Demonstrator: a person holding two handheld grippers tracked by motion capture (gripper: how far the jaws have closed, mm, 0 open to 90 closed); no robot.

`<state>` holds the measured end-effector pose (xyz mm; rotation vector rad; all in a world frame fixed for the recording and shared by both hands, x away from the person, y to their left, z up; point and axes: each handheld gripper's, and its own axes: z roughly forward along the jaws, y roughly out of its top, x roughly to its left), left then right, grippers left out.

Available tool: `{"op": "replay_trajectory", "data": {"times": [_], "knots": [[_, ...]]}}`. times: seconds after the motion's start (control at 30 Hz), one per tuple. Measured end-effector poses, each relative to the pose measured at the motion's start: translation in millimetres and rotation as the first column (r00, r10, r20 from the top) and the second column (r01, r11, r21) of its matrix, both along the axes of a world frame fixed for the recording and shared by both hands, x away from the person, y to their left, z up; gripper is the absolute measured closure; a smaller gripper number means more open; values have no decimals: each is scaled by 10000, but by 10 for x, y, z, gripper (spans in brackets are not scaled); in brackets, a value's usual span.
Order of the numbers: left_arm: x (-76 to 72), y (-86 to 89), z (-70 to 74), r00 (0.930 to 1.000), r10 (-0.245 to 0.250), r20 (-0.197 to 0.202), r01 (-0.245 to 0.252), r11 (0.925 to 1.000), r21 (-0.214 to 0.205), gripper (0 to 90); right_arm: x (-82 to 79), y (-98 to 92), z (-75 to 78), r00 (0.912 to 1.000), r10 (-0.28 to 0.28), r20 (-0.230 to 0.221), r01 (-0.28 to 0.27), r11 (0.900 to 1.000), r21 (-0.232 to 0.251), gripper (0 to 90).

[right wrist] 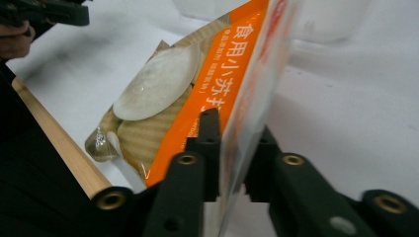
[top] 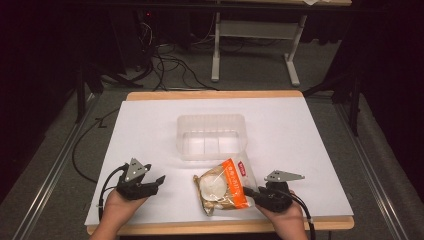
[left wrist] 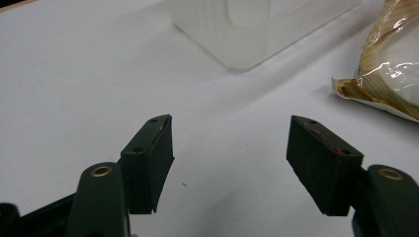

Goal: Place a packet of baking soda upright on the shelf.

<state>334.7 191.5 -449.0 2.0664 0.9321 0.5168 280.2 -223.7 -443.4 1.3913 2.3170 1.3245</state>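
An orange and clear food bag (top: 224,185) with a white round piece inside lies near the table's front edge. My right gripper (top: 252,192) is shut on the bag's right edge; in the right gripper view the jaws pinch the thin edge of the bag (right wrist: 207,94), with the right gripper (right wrist: 237,158) low in the frame. A clear plastic container (top: 211,136) stands empty behind the bag, at mid table. My left gripper (top: 159,181) rests open on the table at front left, its jaws wide apart over bare white surface (left wrist: 230,163). The bag's corner (left wrist: 390,64) shows at the right of that view.
The white table top (top: 150,130) has a wooden front edge (top: 220,227). The clear container's corner (left wrist: 247,29) sits ahead of the left gripper. On the floor beyond the table lie cables (top: 170,65), and another table's legs (top: 255,45) stand there.
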Motion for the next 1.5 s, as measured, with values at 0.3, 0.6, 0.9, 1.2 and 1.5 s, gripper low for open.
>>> {"op": "replay_trajectory", "data": {"times": [0.3,0.6,0.9,1.2,1.5], "knots": [[-5,-4,-1,10000,-25,8,25,10000,74,350,-59,-45,170,9954,-55,961,-5,9981,618,900],[-4,-16,-6,10000,-70,-9,70,9999,152,350,-102,-265,304,9839,-753,1618,604,9936,950,900],[-4,-10,-3,10000,-71,-6,71,9998,159,350,-136,-525,403,9648,-1559,2117,1344,9845,1128,900],[-5,-13,-2,10000,-66,11,66,9998,160,350,-148,-743,503,9322,-2442,2671,2253,9692,997,900],[-2,-21,-12,10000,-71,-6,71,9997,239,349,-2,-783,657,9058,-2703,3263,2762,9607,292,900]]}}
